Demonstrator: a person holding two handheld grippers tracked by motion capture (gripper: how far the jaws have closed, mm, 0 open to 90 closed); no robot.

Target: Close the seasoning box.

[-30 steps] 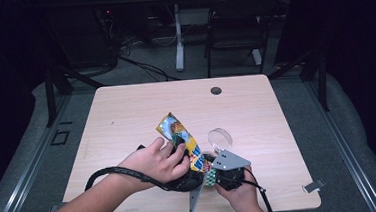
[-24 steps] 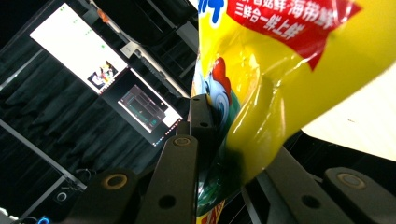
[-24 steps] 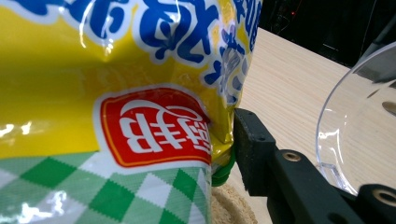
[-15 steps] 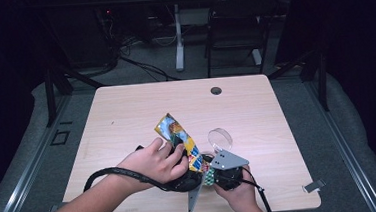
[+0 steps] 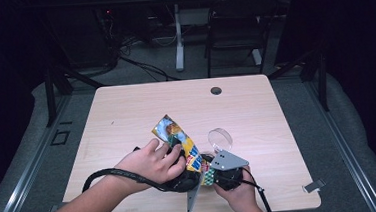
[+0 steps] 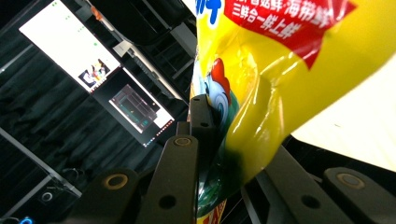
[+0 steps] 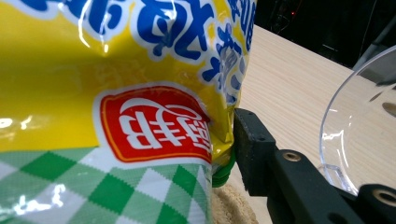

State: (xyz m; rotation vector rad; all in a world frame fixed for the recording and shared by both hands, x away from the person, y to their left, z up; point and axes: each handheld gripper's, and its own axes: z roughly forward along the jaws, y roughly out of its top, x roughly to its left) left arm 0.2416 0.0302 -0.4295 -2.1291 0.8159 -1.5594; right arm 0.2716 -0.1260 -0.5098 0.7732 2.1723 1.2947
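Yellow foil dominates both gripper views: a glossy yellow snack bag with blue and red printed lettering (image 5: 181, 144) is held above the near middle of the pale wood-grain table (image 5: 126, 115), tilted so its top leans away toward the far left. In the high view the left hand (image 5: 150, 164) wraps over the left gripper (image 5: 193, 167) at the bag's lower part, a black cable (image 5: 105, 174) looping from it back across the forearm. In the left gripper view the black jaws are clenched on the bag (image 6: 261, 102), the crinkled foil pinched between them. The right hand (image 5: 240, 195) comes up from the near edge holding the right gripper (image 5: 212, 173), topped by its grey three-cornered plate, just beside the bag's bottom end, where a green-and-white checked band shows. In the right gripper view one black jaw presses against the edge of the bag (image 7: 116, 93); the other jaw is hidden behind the foil, so I cannot tell whether this claw is clamped or released. A clear round plastic bowl (image 5: 220, 139) stands on the table just beyond the right gripper, its rim also visible in the right gripper view (image 7: 359, 126). A small dark round grommet (image 5: 216, 90) sits near the table's far edge.
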